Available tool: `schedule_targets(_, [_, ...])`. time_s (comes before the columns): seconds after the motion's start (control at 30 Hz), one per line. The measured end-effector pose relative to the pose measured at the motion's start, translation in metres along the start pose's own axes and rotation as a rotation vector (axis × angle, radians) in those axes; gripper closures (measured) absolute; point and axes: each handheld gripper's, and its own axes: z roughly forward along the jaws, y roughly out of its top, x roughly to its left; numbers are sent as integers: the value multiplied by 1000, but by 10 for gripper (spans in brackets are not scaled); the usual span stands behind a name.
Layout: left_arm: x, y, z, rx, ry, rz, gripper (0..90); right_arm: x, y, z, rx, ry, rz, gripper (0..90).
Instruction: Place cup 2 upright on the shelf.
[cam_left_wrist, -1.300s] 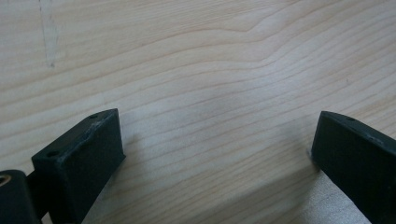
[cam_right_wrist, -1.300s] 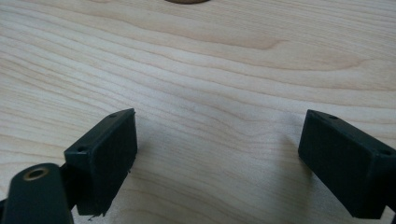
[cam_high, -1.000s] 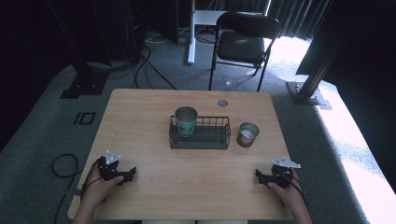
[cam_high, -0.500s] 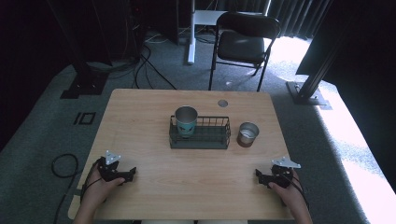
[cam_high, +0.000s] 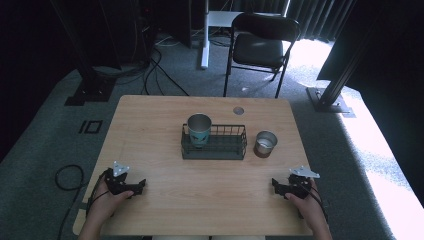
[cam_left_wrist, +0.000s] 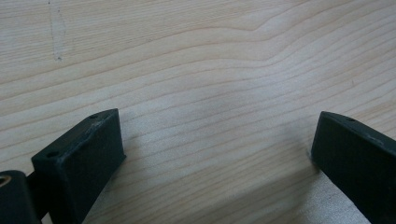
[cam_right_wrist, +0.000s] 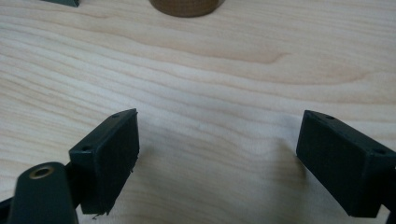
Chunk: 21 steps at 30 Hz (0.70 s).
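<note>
- Left gripper rests on the near left part of the bench, jaws spread wide with nothing between them; the left gripper view shows bare pale wood grain in the gap.
- Right gripper rests on the near right part of the bench, jaws likewise wide and empty.
- Both grippers are matte black with blocky rectangular pads; each carries a grey three-cornered plate.
- Small metal cup stands upright on the bench just right of the wire basket, beyond the right gripper and well apart from it; its round base shows at the top edge of the right gripper view.
- Wire basket is dark, rectangular, open-meshed, at bench centre.
- Taller metal tumbler, cylindrical with a teal band, stands upright in the basket's left end.
- Bare bench lies between grippers and cup.
- Black folding chair stands beyond the bench on grey carpet.
</note>
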Motion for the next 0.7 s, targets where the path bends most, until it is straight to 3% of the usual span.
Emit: schedule_targets(0.7, [0, 0, 0, 0, 0, 1, 30, 8, 29, 19, -81, 4, -5, 126])
